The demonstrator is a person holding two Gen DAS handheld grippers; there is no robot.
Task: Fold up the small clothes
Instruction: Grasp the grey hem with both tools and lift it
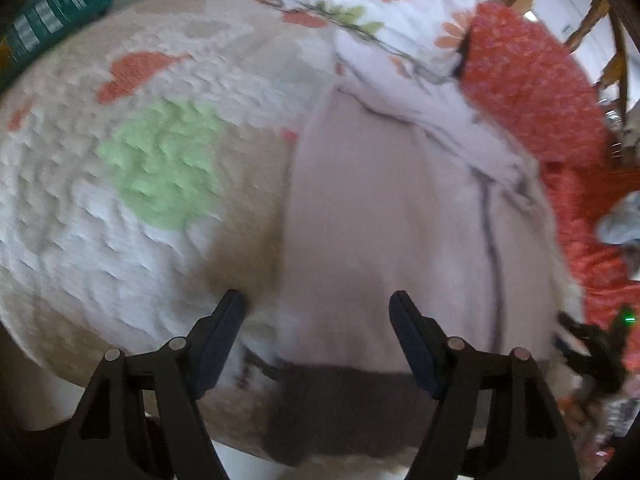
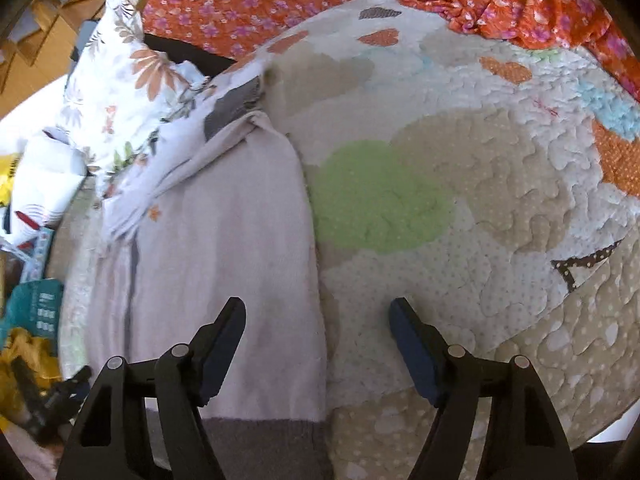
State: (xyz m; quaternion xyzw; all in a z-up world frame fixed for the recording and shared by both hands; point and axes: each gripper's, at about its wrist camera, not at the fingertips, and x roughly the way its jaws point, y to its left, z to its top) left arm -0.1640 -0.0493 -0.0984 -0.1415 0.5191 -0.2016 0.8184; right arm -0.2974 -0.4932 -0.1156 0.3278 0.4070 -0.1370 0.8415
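Here both claws, left gripper (image 1: 318,300) and right gripper (image 2: 318,306), hang part-open and empty over the pale garment's (image 2: 224,240) near edge on the quilt (image 2: 500,200).

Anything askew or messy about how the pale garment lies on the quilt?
Its far end. The pale pink garment lies flat on the quilt near both grippers, but its far end is bunched and twisted into the floral white cloth. No spill or damage shows.
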